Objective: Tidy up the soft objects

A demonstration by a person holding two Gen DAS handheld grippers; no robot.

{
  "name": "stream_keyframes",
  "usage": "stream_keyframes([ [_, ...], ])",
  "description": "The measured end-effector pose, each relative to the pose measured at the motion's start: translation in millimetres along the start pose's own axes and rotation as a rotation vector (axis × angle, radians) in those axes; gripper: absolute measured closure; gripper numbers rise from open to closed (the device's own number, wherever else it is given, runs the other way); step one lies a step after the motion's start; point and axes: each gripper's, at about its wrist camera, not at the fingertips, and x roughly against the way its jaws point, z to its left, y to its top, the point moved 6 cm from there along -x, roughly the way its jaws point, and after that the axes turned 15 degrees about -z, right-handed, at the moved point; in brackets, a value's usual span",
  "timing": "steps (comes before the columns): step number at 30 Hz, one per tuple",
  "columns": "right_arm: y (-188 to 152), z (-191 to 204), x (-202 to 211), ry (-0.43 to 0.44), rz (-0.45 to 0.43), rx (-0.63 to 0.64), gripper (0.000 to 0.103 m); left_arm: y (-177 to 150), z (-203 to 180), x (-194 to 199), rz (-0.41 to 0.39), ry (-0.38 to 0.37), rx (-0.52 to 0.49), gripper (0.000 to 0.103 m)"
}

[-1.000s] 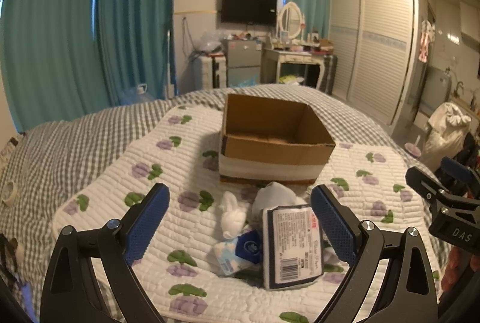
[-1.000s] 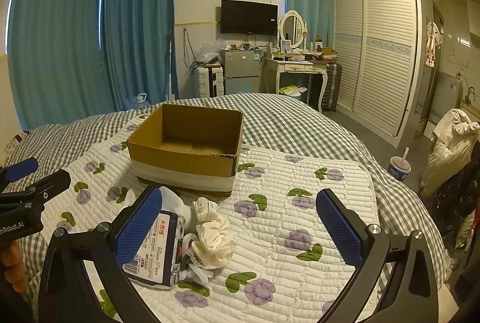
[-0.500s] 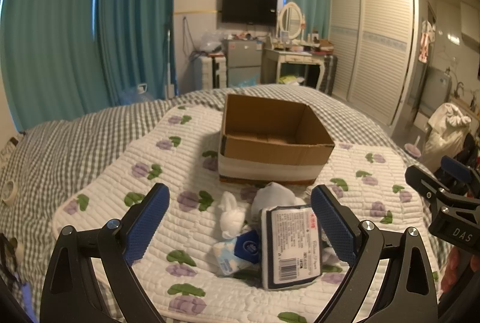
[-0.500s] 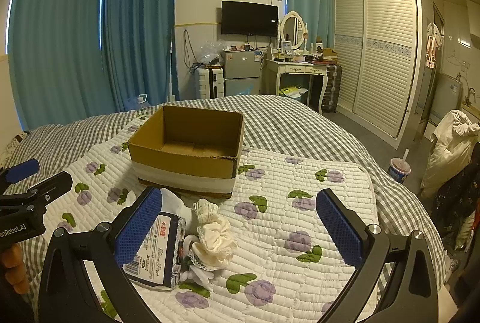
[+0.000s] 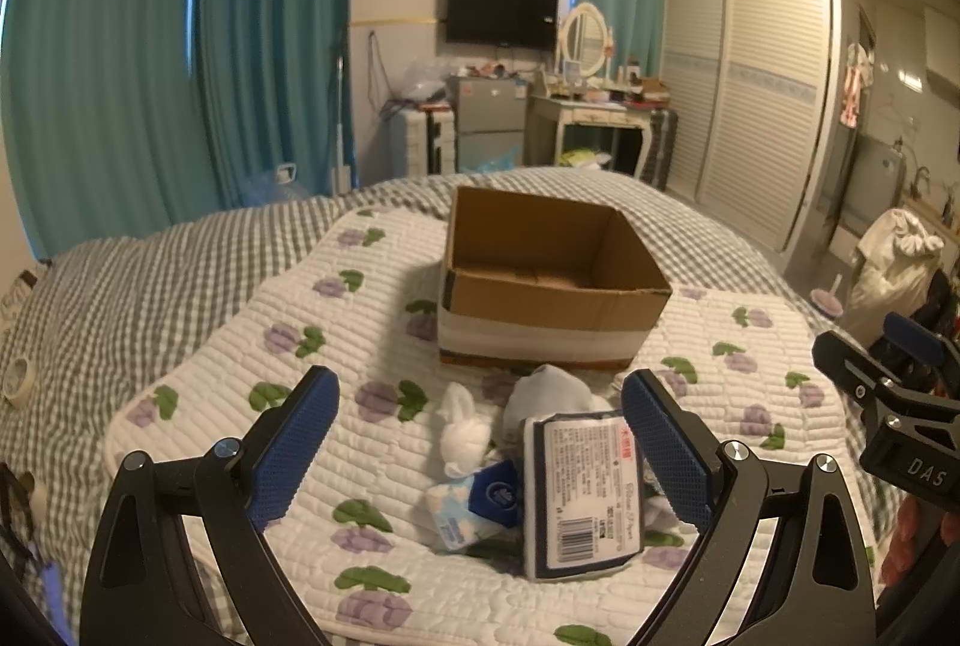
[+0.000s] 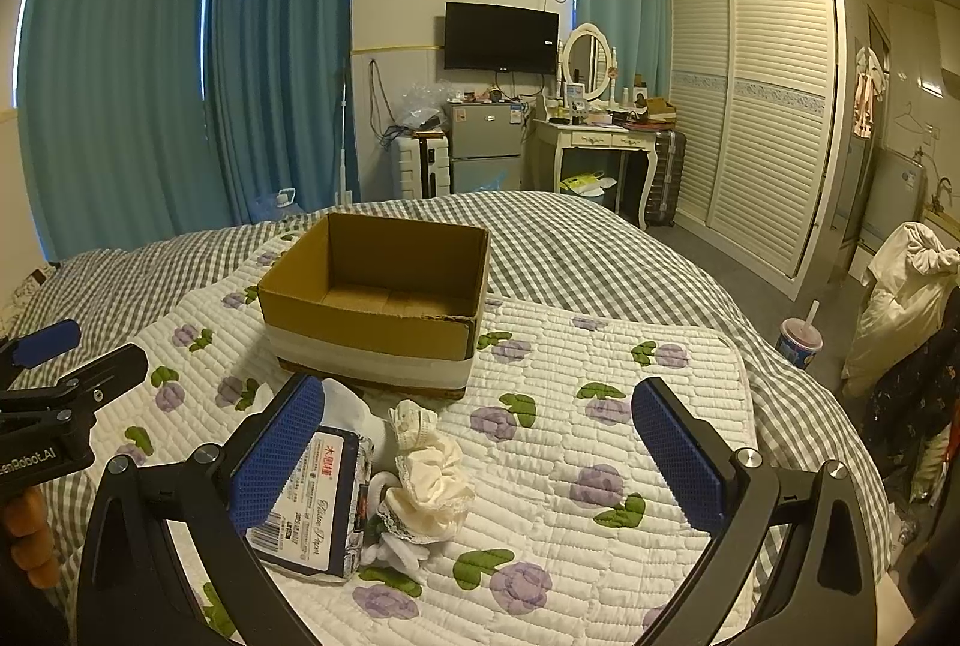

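Nothing picked up yet, by the look of it. Left gripper [image 5: 480,442] spread wide and empty, hovering over the soft pile: tissue pack [image 5: 579,496] just ahead between the fingers, white sock [image 5: 462,427] beside it. Right gripper [image 6: 480,454] equally wide, empty, cream scrunchie [image 6: 432,490] ahead-left. Cardboard box [image 5: 540,286] beyond, open-topped and seemingly bare. Next, probably: down, close on the pack, lift over the near rim. Plenty of open quilt [image 6: 600,406] to the right.
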Motion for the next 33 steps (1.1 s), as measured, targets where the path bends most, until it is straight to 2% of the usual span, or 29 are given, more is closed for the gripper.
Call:
stream_keyframes([
  [12,10,2,11,0.012,-0.011,0.010,0.000,10,-9,12,-0.017,-0.007,0.009,0.006],
  [18,10,-5,18,0.014,-0.001,0.036,0.000,8,-15,6,0.015,-0.015,0.019,0.006],
  [21,-1,-12,10,0.014,0.025,0.041,0.000,-5,-19,-7,0.065,-0.020,0.023,0.006],
  [24,-22,-14,-8,0.030,0.088,0.043,0.000,-29,-22,-23,0.138,-0.025,0.032,0.006],
  [27,-48,-15,-30,0.062,0.160,0.025,0.009,-59,-30,-37,0.226,-0.040,0.039,0.006],
  [30,-74,-9,-54,0.116,0.223,-0.003,0.014,-84,-35,-48,0.301,-0.036,0.036,0.007],
  [33,-96,0,-79,0.162,0.292,-0.020,0.021,-92,-32,-54,0.333,-0.026,0.057,0.007],
])
